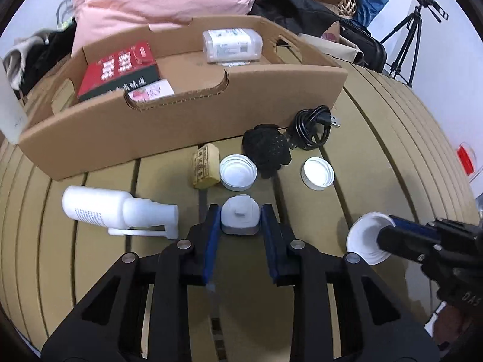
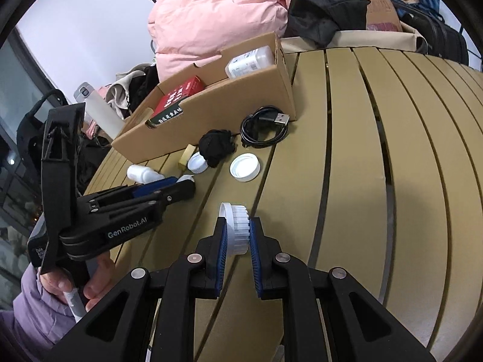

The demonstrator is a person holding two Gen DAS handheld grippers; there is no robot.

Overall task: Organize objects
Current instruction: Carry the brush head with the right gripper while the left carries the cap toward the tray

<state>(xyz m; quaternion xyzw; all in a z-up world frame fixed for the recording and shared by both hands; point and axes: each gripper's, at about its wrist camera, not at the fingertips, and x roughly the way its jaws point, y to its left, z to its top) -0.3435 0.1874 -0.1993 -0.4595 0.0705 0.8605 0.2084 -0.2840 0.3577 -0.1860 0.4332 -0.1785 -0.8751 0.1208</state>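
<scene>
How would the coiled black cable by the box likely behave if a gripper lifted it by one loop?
The cable would probably sag and partly uncoil, since no tie is visible on it. It looks thin, so likely light. Its plug sticks out loose and may swing or catch on the box.

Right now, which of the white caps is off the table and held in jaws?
The ribbed white cap clamped edge-on in the right gripper. The other two white caps lie flat, open side up, beside the black cloth.

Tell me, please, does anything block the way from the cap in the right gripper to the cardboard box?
Partly. Between the cap in the right gripper and the box lie a loose lid, a black cloth and a cable. Lifted above them, nothing visible blocks it.
</scene>
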